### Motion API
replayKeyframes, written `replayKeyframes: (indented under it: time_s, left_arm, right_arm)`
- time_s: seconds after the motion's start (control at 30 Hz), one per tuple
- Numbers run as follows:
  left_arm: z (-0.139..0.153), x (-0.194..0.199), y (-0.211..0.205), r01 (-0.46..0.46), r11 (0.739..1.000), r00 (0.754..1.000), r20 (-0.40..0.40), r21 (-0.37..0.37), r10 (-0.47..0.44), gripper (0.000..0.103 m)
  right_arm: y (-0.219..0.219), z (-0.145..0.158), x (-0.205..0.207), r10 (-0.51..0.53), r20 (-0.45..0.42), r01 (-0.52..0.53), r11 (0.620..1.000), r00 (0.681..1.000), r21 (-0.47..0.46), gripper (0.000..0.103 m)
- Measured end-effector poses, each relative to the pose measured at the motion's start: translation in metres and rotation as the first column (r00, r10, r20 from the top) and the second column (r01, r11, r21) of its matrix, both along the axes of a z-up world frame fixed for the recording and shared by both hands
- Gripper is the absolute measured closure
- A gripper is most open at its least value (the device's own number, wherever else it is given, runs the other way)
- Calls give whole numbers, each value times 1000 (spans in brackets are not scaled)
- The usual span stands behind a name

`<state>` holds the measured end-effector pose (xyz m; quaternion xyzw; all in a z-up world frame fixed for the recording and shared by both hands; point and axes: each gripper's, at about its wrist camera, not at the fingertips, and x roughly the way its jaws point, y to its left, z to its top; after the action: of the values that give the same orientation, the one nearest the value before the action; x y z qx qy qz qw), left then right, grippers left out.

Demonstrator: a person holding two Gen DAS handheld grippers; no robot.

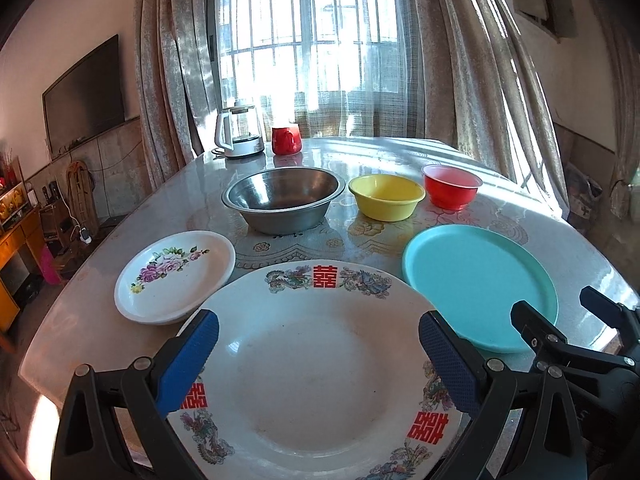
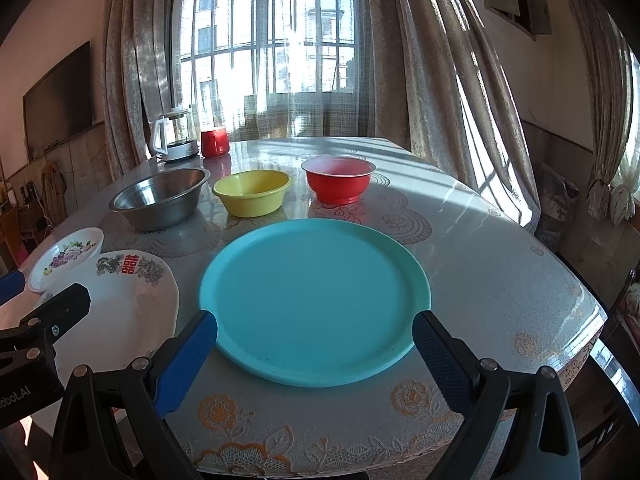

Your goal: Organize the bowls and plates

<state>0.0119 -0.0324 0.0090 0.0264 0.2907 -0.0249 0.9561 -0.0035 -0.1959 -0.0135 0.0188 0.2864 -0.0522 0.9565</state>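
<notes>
steel bowl — round, shiny

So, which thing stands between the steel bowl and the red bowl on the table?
The yellow bowl stands between the steel bowl and the red bowl, apart from both. The right wrist view shows this most clearly; the left wrist view shows the same row.

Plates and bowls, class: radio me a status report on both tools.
Left tool open over dragon plate. Right tool open at teal plate. Nothing stacked: floral plate, steel, yellow, red bowls apart. Path unobstructed.
</notes>
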Motion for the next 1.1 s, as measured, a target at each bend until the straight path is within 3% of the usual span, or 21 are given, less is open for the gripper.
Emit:
replayKeyframes:
  time_s: [0.13, 0.27, 0.33, 0.4, 0.5, 0.77, 1.1]
  left_arm:
    - [2, 6, -7, 43, 999, 999, -20, 6, -42, 3]
    - [7, 20, -11, 111, 994, 992, -62, -12, -112, 14]
    - [10, 31, -15, 146, 989, 985, -89, -11, -147, 27]
    - [12, 44, -18, 195, 980, 972, -130, -32, -198, 51]
    - [11, 65, -26, 248, 966, 943, -211, -74, -259, 66]
    - [0, 101, -54, 324, 946, 896, -315, -22, -314, 79]
    - [-28, 139, -77, 332, 943, 865, -409, 35, -290, 91]
  right_arm:
    - [-15, 1, 1, -7, -3, 7, 999, 1000, 35, 3]
    - [-42, 0, 2, -12, -16, 14, 992, 1000, 125, 3]
    - [-59, 0, 4, -25, -29, 30, 982, 999, 185, 6]
    - [-74, -2, 6, -43, -45, 52, 971, 998, 234, 11]
    - [-89, -10, 11, -56, -83, 76, 960, 995, 269, 26]
    - [-104, -30, 22, -58, -147, 100, 949, 987, 297, 62]
    - [-103, -34, 38, -16, -159, 66, 948, 987, 312, 76]
